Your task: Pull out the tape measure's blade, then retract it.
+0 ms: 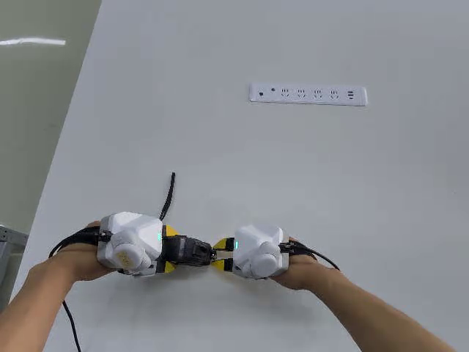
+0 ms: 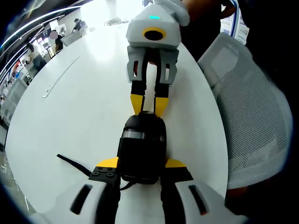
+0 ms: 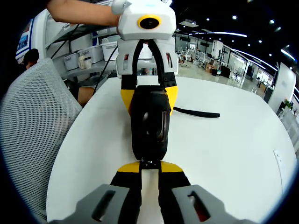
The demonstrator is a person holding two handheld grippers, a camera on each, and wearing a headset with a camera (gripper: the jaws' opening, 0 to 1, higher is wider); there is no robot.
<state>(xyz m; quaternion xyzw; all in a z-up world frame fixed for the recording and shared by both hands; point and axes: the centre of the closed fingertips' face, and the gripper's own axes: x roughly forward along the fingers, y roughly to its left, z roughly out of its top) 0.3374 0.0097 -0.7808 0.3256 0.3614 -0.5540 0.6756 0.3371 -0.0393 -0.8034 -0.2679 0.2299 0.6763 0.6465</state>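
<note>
**Tape measure held btwn both hand-held grippers, near person's edge of worktop**

Around: white power strip [image 1: 308,94] on far side of worktop [image 1: 220,147], well apart from the work. Black strap [image 1: 169,196] flat on worktop, near end just beside L hand-held gripper [image 1: 171,249], other end pointing away from person. Dark cable [image 1: 71,326] hanging off behind L tool, past worktop edge. White mesh chair [image 2: 252,116] right beside worktop edge, close to both tools.

Task item: black tape measure [image 1: 194,251] low at worktop level, end-to-end btwn the two tools; touching the surface or not, can't tell. Clamped across its case by L hand-held gripper, yellow pads on either flank. R hand-held gripper [image 1: 220,254] nose-to-nose w/ it, jaws narrow, pinched on blade hook [image 3: 148,164] at case mouth. Hardly any blade length seen outside case.

View diffs:
- From head view: layout from above, plus power strip; case partly hidden by tool bodies.
- From L gripper view: case top, R tool's yellow tips meeting its front end.
- From R gripper view: case front face and hook up close, strap off to right, big lit hall in bkgd.

Containers: pale bins on rack [image 3: 88,56] behind chair in R gripper view; contents too small to tell.
</note>
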